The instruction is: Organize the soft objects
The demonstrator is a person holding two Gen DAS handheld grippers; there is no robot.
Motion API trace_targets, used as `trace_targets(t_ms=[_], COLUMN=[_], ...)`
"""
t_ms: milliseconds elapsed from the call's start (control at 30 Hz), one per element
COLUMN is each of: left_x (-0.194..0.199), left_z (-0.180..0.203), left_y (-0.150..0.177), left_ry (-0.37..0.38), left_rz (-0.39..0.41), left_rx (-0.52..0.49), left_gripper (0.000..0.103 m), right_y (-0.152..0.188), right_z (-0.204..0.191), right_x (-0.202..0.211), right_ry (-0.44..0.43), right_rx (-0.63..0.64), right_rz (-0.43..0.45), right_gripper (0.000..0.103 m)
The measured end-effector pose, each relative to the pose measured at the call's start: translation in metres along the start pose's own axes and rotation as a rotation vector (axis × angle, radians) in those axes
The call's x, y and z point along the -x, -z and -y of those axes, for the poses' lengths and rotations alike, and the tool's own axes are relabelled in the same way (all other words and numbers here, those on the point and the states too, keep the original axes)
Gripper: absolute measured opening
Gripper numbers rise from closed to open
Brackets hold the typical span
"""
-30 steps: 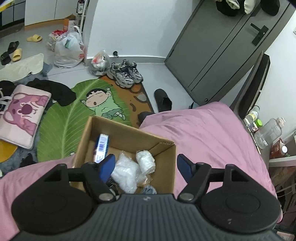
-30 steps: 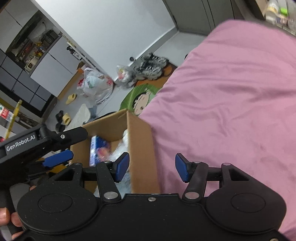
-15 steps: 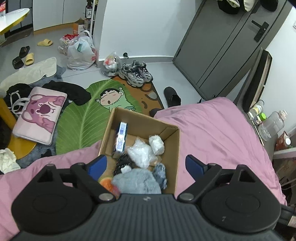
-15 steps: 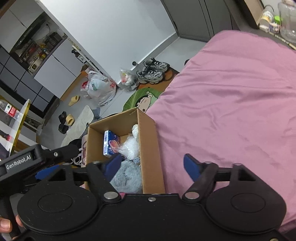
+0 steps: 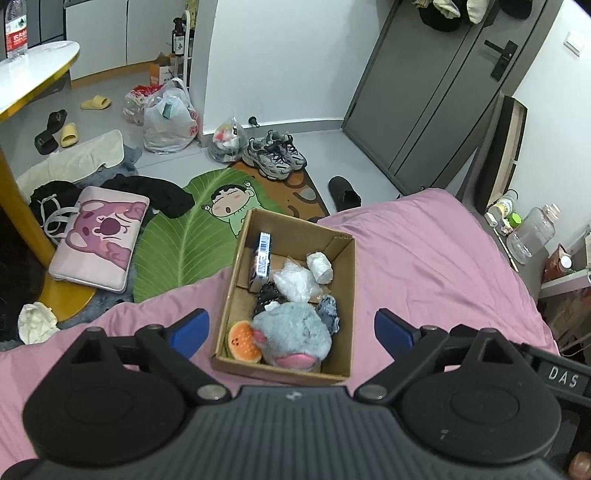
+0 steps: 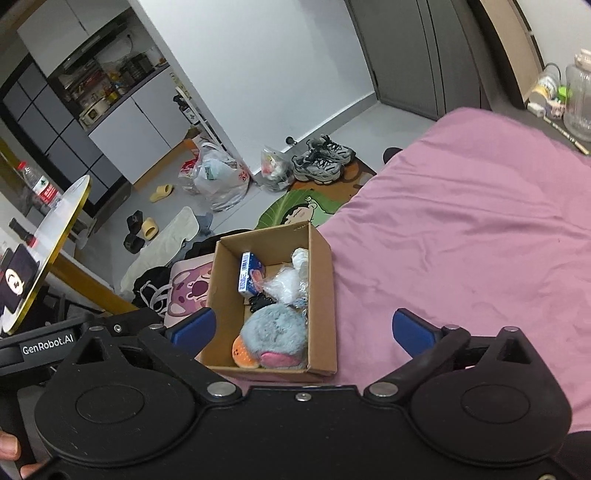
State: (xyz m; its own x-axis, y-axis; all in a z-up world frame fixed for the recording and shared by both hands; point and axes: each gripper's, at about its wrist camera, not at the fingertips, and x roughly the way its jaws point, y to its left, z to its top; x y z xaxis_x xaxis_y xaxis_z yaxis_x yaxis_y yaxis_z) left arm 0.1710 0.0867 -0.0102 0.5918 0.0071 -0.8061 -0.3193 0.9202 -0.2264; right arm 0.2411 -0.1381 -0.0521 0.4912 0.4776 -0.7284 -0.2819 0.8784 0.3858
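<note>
- Left gripper [image 5: 291,328]: jaws spread wide, nothing between the pads; they have just been opening further. It hangs above the near end of the cardboard box [image 5: 347,288].
- Right gripper [image 6: 301,328]: jaws likewise at full spread and empty, also just opened further. Box sits at its 11 o'clock.
- Soft objects lie inside the box on the pink bed [image 5: 424,251]: grey plush toy [image 5: 295,332] at the near end, burger plush [image 5: 242,341] touching it at 9 o'clock, crumpled clear bag [image 5: 295,282] and white roll [image 5: 320,263] further in, blue carton [image 5: 263,258] upright against the left wall.
- Judgement: the drop into the box looks done; the step in hand is clearing away. No further soft item shows on the bed.
- To do it well: keep both grippers wide and lift straight off so no pad catches the plush fur or the box rim. The box stands near the bed's edge, so avoid nudging it toward 12 o'clock.
- Plush rides high at the near end; a light press would seat it if more must go in.
- Readable writing: "DAS" on the arm at 4 o'clock in the left view; "GenRobot.AI" on the arm at 8 o'clock in the right view.
- Carton print and the red label on the water bottle [image 5: 15,31] on the desk [image 5: 40,70]: too small to read.
</note>
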Motion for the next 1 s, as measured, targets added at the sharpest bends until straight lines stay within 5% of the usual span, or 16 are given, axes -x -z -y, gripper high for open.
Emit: trace_targets(t_ms=[1000], left_x=[0.106], left_z=[0.013], left_y=[0.06], left_ry=[-0.007], left_rz=[0.093], left_rx=[-0.076], left_gripper=[0.096], right_y=[0.039], right_z=[-0.012], right_x=[0.095], right_ry=[0.007], right_rx=[0.105], right_rz=[0.092], right_gripper=[0.103])
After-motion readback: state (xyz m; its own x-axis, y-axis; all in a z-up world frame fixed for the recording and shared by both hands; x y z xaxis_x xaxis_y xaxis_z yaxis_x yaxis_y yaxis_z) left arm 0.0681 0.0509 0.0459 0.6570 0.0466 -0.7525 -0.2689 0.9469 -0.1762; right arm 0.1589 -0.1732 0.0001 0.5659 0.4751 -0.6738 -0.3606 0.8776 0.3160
